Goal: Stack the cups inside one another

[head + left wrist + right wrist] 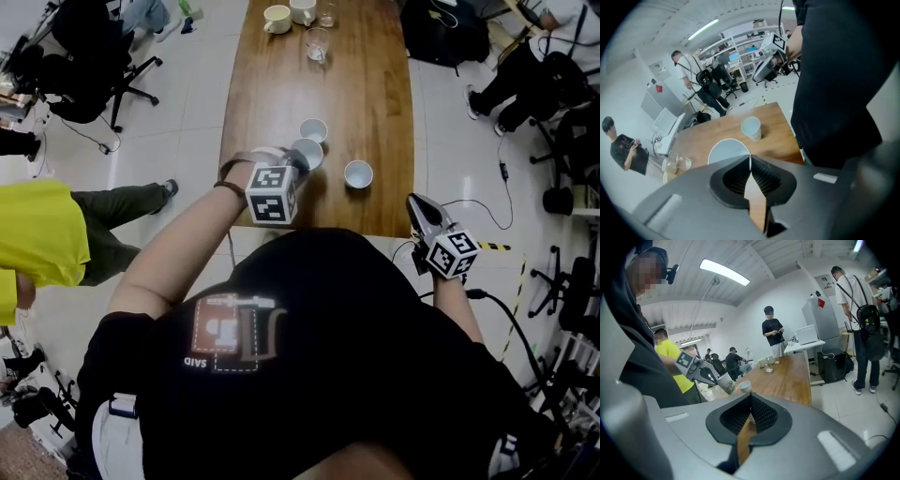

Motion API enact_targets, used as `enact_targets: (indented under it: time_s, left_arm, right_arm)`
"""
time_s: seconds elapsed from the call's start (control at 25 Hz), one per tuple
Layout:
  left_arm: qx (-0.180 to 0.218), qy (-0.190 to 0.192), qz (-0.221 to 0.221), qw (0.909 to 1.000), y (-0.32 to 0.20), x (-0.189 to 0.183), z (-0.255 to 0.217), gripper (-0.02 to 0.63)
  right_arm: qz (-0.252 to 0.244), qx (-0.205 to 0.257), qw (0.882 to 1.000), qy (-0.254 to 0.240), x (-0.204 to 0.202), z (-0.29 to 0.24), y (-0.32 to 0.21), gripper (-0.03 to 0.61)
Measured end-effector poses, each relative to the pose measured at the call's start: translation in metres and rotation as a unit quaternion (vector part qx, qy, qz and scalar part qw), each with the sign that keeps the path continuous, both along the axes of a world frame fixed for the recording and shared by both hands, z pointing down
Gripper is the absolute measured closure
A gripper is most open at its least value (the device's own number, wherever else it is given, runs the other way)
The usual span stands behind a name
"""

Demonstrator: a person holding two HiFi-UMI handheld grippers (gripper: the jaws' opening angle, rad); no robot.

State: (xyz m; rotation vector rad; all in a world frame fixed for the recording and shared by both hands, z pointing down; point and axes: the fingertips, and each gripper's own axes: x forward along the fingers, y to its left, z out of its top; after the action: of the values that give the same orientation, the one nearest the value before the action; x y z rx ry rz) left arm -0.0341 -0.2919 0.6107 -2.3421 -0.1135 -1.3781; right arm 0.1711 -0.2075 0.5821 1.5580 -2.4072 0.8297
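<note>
Mid-frame, the left gripper (296,161) pinched the rim of a paper cup (308,152). At right, the right gripper (418,204) sat closed and empty.

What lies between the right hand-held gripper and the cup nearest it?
Nothing: in the head view, only bare table separates the right hand-held gripper from that cup.

The only print that can be read is "SAID" (195,361), in small pale letters on the person's black shirt (356,319), beside a reddish graphic (217,330). The wall notice (828,286) is too small to read.
</note>
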Motion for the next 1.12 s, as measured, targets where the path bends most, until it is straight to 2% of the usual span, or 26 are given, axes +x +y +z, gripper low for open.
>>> enact_targets:
  time_s: [0.16, 0.36, 0.6, 0.68, 0.76, 0.84, 0.88, 0.92, 1.0, 1.08, 1.12]
  left_arm:
    - [-0.008, 0.015, 0.052, 0.9985, 0.018, 0.041, -0.016, 0.603]
    - [-0.014, -0.008, 0.11, 0.9938, 0.04, 0.07, -0.003, 0.603]
    - [-0.026, -0.051, 0.141, 0.9883, 0.053, 0.104, 0.026, 0.593]
    - [-0.032, -0.05, 0.134, 0.9891, 0.054, 0.111, 0.036, 0.531]
    - [-0.048, -0.023, 0.103, 0.9932, 0.052, 0.116, 0.035, 0.474]
    - [-0.072, 0.036, 0.045, 0.9957, 0.042, 0.117, 0.018, 0.46]
    - [-0.084, 0.072, 0.011, 0.9938, 0.034, 0.112, 0.006, 0.46]
    - [-0.097, 0.108, -0.023, 0.9891, 0.026, 0.104, -0.007, 0.46]
    - [-0.126, 0.167, -0.086, 0.974, 0.009, 0.08, -0.03, 0.46]
    - [-0.146, 0.217, -0.14, 0.955, -0.008, 0.05, -0.048, 0.47]
    - [-0.159, 0.243, -0.169, 0.942, -0.016, 0.034, -0.055, 0.485]
  right_arm:
    - [0.018, 0.0, 1.0, -0.003, 0.007, 0.006, 0.012, 0.565]
    - [0.048, 0.003, 0.999, -0.005, 0.021, 0.01, 0.034, 0.565]
    - [0.072, -0.009, 0.997, -0.008, 0.054, 0.008, 0.054, 0.565]
    - [0.074, -0.012, 0.997, -0.008, 0.058, 0.01, 0.057, 0.563]
    - [0.073, -0.013, 0.997, -0.008, 0.057, 0.011, 0.059, 0.564]
    - [0.071, -0.011, 0.997, -0.009, 0.054, 0.012, 0.056, 0.565]
    - [0.069, -0.007, 0.998, -0.009, 0.052, 0.011, 0.054, 0.565]
    - [0.065, -0.002, 0.998, -0.008, 0.048, 0.009, 0.05, 0.565]
    - [0.049, 0.005, 0.999, -0.004, 0.039, 0.002, 0.04, 0.563]
    - [0.032, 0.011, 0.999, 0.0, 0.03, -0.004, 0.024, 0.565]
    - [0.023, 0.015, 1.0, 0.002, 0.026, -0.007, 0.015, 0.565]
